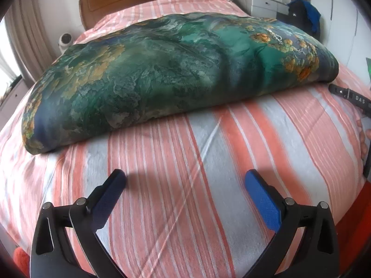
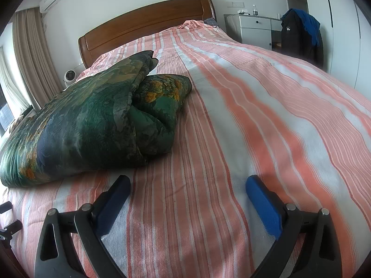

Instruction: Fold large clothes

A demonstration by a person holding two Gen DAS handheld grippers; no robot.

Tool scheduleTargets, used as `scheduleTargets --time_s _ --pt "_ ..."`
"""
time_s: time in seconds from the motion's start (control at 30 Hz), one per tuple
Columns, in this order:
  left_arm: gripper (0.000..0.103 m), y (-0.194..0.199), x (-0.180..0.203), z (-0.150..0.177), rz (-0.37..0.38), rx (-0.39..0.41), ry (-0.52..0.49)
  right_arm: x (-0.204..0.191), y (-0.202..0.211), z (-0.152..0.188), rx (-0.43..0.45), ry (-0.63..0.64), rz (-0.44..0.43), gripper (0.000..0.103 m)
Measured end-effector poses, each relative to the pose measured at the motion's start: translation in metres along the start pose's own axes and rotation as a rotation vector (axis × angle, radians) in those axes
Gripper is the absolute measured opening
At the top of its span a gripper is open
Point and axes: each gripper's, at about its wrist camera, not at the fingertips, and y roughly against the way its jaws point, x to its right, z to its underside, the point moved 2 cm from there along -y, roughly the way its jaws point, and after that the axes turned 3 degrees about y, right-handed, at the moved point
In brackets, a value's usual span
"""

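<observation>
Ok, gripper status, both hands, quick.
Left gripper: open, holding nothing, above the striped bedspread, short of the folded green quilt.
Right gripper: open, holding nothing, above the bedspread.

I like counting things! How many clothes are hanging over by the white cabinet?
2: a black jacket hangs beside the white cabinet, and a blue garment is draped over its top right. More could be hidden behind them.

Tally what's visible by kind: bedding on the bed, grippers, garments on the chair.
Quilt, folded: 1
Striped sheet: 1
Grippers, both open: 2, left gripper, right gripper
Garments on chair: 2, black jacket, blue top
Total: 6
</observation>
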Motion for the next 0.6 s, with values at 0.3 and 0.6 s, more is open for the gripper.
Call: scheduleTargets --time_s 0.3,0.6 --pt "0.102 0.019 0.0 0.007 -0.023 0.008 0.002 0.0 0.0 0.0 0.0 -0.002 -0.004 0.1" --pt "0.102 0.043 -0.017 -0.008 -0.039 0.088 0.039 -0.004 0.048 -0.01 0.082 -0.189 -0.176 0.099"
